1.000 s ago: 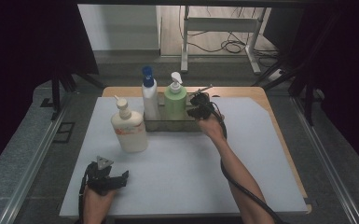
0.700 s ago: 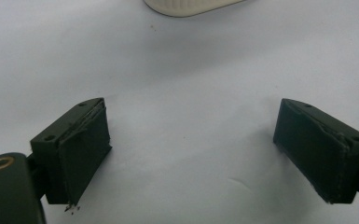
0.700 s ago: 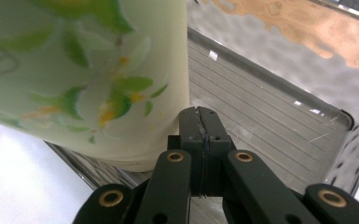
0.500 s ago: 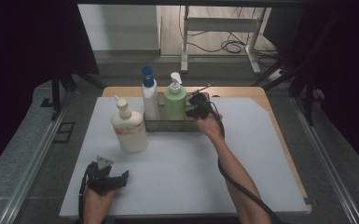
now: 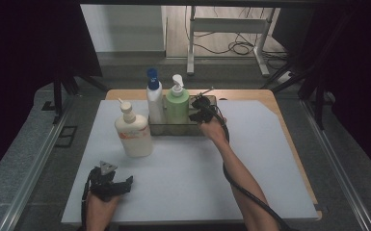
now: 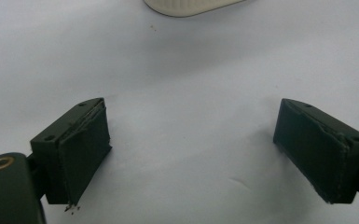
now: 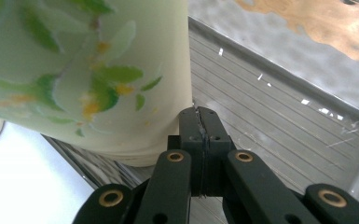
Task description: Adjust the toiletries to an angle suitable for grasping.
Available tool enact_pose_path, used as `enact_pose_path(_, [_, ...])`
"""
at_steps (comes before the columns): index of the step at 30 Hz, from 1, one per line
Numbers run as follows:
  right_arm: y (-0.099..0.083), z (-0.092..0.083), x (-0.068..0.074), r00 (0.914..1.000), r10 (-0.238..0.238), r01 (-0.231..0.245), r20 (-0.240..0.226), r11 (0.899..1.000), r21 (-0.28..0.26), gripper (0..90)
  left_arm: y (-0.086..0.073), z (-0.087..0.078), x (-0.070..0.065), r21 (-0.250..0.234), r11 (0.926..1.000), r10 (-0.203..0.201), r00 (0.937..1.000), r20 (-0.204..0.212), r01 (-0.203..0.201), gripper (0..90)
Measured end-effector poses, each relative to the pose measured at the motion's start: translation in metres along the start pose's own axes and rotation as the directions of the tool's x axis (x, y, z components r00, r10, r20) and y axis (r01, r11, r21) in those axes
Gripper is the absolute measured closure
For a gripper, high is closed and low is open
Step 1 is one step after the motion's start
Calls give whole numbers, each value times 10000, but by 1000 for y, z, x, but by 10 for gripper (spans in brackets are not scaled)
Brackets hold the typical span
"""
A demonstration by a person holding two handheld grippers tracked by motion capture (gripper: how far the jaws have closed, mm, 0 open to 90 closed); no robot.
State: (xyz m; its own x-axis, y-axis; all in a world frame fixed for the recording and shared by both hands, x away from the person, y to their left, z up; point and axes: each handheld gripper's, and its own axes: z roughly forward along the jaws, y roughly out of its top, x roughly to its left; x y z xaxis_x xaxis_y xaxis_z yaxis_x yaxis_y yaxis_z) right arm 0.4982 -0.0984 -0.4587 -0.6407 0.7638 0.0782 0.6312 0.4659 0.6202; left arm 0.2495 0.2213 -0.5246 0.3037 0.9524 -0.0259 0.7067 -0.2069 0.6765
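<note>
A clear tray (image 5: pixel 185 129) at the back of the white mat holds a white bottle with a blue cap (image 5: pixel 154 101) and a pale green pump bottle (image 5: pixel 177 107). My right gripper (image 5: pixel 198 109) reaches into the tray's right end, beside the green bottle. In the right gripper view its jaws (image 7: pixel 200 119) are pressed together at the foot of the green bottle (image 7: pixel 84 70), over the tray's ribbed floor (image 7: pixel 279 121). A cream pump bottle (image 5: pixel 134 134) stands left of the tray. My left gripper (image 5: pixel 126 185) rests at the mat's front left, open (image 6: pixel 191 154) and empty.
The white mat (image 5: pixel 183 183) covers a wooden table (image 5: pixel 279 120). The cream bottle's base (image 6: pixel 186 5) lies beyond the left jaws. Metal rails run along both sides, and a stand with cables is behind the table.
</note>
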Motion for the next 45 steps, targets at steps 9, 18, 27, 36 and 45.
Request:
enact_pose_path(9, [4,3,7,9999,-122,122,-89,9999,28,899,0,0,0,1,10000,-3,10000,1,3,100])
enact_pose_path(18, [4,3,8,10000,-24,24,-33,10000,2,899,0,0,0,7,10000,0,10000,0,0,100])
enact_pose_path(27, [1,0,7,9999,-54,52,-93,9998,-209,879,0,0,0,0,10000,-2,10000,-3,2,100])
enact_pose_path(36, [1,-14,7,9993,-340,332,-122,9975,-626,842,0,0,0,14,10000,21,10000,-12,-21,100])
enact_pose_path(45, [0,-30,11,9968,-773,752,-181,9922,-991,778,0,0,0,-2,10000,21,10000,-17,-21,100])
